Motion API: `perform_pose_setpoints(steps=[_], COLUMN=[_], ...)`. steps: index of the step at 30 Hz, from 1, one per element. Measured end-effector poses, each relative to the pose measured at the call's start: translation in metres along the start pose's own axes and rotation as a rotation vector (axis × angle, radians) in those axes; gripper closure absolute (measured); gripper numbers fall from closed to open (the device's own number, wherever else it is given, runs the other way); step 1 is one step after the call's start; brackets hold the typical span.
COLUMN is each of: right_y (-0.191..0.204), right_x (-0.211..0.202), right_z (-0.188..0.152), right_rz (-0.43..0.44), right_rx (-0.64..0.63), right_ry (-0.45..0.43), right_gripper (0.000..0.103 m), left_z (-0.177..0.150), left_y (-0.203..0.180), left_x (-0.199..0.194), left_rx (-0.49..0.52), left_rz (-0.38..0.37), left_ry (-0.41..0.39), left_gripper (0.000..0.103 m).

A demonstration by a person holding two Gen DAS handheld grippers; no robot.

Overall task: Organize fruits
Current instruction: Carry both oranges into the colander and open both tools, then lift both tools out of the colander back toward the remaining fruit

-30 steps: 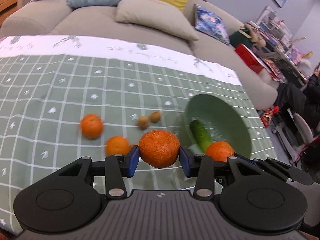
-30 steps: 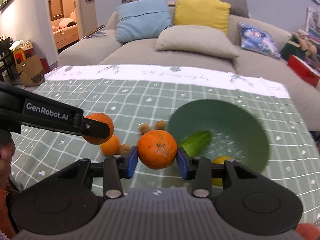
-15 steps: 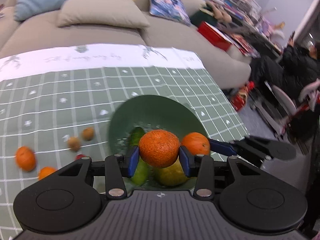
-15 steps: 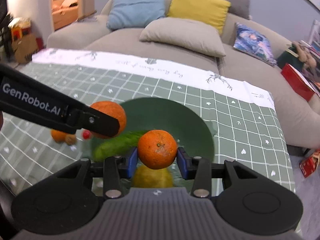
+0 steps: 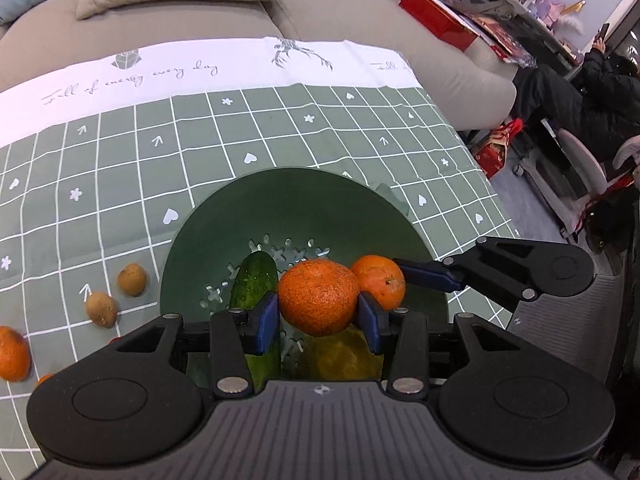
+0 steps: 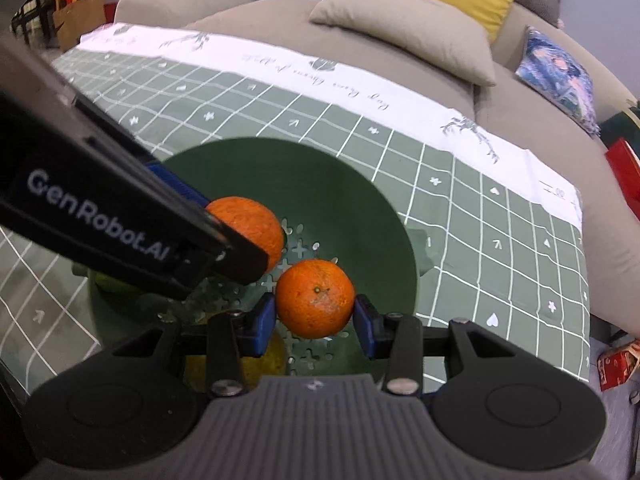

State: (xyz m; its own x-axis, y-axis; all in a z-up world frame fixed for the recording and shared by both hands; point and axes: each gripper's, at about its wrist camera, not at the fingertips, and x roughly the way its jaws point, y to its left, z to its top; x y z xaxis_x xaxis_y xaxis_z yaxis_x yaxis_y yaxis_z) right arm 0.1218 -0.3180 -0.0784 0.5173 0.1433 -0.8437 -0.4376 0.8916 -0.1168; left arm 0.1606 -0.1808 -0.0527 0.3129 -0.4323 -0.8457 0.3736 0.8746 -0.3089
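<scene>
Jaws gripping oranges (image 5: 317, 297), checked tablecloth (image 5: 280, 128), sofa (image 5: 224, 20)

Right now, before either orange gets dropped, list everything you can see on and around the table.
Held oranges: 2, orange; one in the left gripper, one in the right gripper, both over the bowl.
Bowl: 1, dark green, perforated bottom, on the tablecloth.
Cucumber: 1, green, inside the bowl.
Yellow fruit: 1, inside the bowl, mostly hidden.
Loose oranges: 1 whole at the left edge, another sliver beside it.
Small brown fruits: 2, left of the bowl.
Tablecloth: 1, green grid, white border.
Sofa: 1, beige, with cushions.
Grippers: 2, black with blue pads, each closed on an orange.
</scene>
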Motion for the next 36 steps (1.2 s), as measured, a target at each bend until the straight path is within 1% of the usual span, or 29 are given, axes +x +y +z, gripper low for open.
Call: perform_pose_setpoints(steps=[9, 19, 20, 22, 25, 27, 29, 31, 32, 36], right_y=[0.0, 0.001, 0.001, 0.002, 0.008, 0.01, 0.013, 0.014, 0.016, 0.02], right_x=[0.017, 0.025, 0.025, 0.026, 0.026, 0.024, 0.021, 0.016, 0.013, 0.002], right_z=[0.005, 0.008, 0.008, 0.009, 0.012, 0.013, 0.015, 0.016, 0.017, 0.016], right_rz=[0.022, 0.027, 0.026, 0.022, -0.004, -0.009, -0.021, -0.04, -0.05, -0.073], right_rx=[-0.04, -0.067, -0.069, -0.074, -0.106, -0.12, -0.137, -0.154, -0.161, -0.171], right_ry=[0.049, 0.092, 0.098, 0.106, 0.119, 0.128, 0.136, 0.141, 0.144, 0.157], right_gripper=[0.064, 0.064, 0.064, 0.064, 0.064, 0.063, 0.063, 0.059, 0.054, 0.052], left_z=[0.01, 0.015, 0.015, 0.015, 0.016, 0.016, 0.016, 0.014, 0.014, 0.011], left_y=[0.004, 0.005, 0.006, 0.008, 0.012, 0.013, 0.014, 0.015, 0.015, 0.015], left_x=[0.022, 0.029, 0.029, 0.029, 0.027, 0.024, 0.019, 0.012, 0.008, -0.009], left_rx=[0.02, 0.014, 0.01, -0.003, -0.029, -0.041, -0.047, -0.054, -0.057, -0.06], left_rz=[0.014, 0.011, 0.009, 0.011, 0.001, 0.0, -0.006, -0.01, -0.012, -0.011], left_ry=[0.063, 0.078, 0.078, 0.073, 0.074, 0.073, 0.073, 0.06, 0.053, 0.029], left_gripper=[0.055, 0.054, 0.053, 0.048, 0.047, 0.044, 0.043, 0.043, 0.043, 0.043])
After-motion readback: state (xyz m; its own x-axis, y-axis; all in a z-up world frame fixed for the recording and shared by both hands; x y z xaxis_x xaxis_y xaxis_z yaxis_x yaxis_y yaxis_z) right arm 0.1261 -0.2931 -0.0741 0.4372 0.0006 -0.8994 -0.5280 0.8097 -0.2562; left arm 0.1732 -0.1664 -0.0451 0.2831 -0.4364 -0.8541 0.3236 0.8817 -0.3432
